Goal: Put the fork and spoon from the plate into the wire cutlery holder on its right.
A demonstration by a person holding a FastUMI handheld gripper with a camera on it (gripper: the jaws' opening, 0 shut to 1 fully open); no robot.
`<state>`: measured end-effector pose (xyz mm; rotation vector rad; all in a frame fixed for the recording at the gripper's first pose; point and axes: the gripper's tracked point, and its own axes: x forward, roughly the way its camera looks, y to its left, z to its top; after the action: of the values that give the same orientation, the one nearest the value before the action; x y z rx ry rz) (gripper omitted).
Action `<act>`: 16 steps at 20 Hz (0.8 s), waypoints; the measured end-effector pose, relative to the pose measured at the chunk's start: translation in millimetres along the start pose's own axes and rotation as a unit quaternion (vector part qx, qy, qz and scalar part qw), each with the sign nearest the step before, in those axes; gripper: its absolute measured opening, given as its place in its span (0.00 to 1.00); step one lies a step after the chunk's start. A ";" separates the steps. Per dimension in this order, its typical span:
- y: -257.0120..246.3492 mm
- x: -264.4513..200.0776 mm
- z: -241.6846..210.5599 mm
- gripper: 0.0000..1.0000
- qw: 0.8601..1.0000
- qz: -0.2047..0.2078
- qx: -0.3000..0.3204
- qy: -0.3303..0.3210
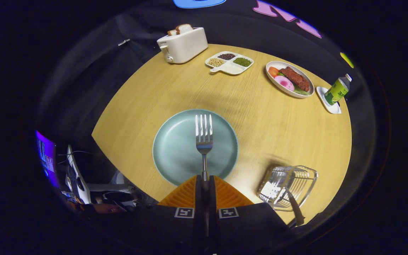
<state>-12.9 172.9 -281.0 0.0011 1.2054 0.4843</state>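
**Fork held in the claw, holder waits to the right**

The claw (204,182) is closed narrow on the handle of the fork (204,136). Both orange fingers (184,194) press on the handle from the two sides, with almost no gap between them. The fork points straight ahead from the claw, tines forward, so its long axis runs along the fingers. It looks lifted above the plate (175,148), but how high I cannot tell.

The plate lies just ahead of the fingers and under the fork. It is pale blue-green and I see nothing else on it. The spoon I cannot find on the plate; a dark handle stands out of the holder (287,186), maybe the spoon, but I cannot be sure.

The holder stands on the surface (260,117) to the right of the claw, near it and a little apart from the plate. My judgement: the fork must travel right and then tilt, tines or handle down, to enter the open top of the holder. The wires are thin, so the fork could catch on the rim.

Far beyond the plate are a toaster (182,44), a divided tray (229,62), a food dish (289,78) and a bottle (338,90).
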 end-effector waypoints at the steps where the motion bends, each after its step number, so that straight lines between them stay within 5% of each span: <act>1: -8.9 -16.2 -2.6 0.10 1.000 0.005 0.004 0.002; 9: -121.4 -106.0 -37.4 0.10 0.994 -0.056 -0.023 0.085; 16: -159.4 -89.1 -77.6 0.10 0.965 -0.079 -0.062 0.241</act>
<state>-49.1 -21.9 -270.6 -0.3342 1.6345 0.4313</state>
